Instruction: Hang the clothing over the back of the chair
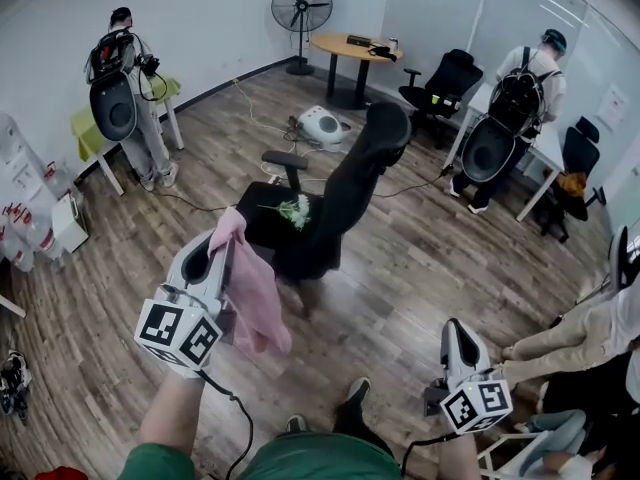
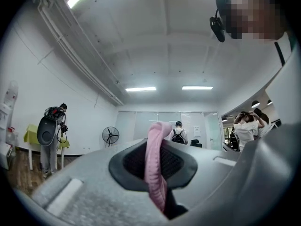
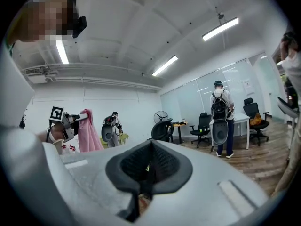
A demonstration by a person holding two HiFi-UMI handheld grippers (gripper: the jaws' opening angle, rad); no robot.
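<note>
Pink clothing is seen closest to the lens. It is clamped at its upper edge between the closed jaws of the left gripper and hangs free below, clear of the floor. No contact with the black chair is noted. Its backrest stands at about one o'clock from the garment, well apart. The right gripper, at five o'clock in the head view, is found with jaws together and nothing held. The carry toward the chair is judged to be the step in hand. Next, the garment would need to be raised above the backrest's top edge, drawn across it and released so that it drapes on both sides.
</note>
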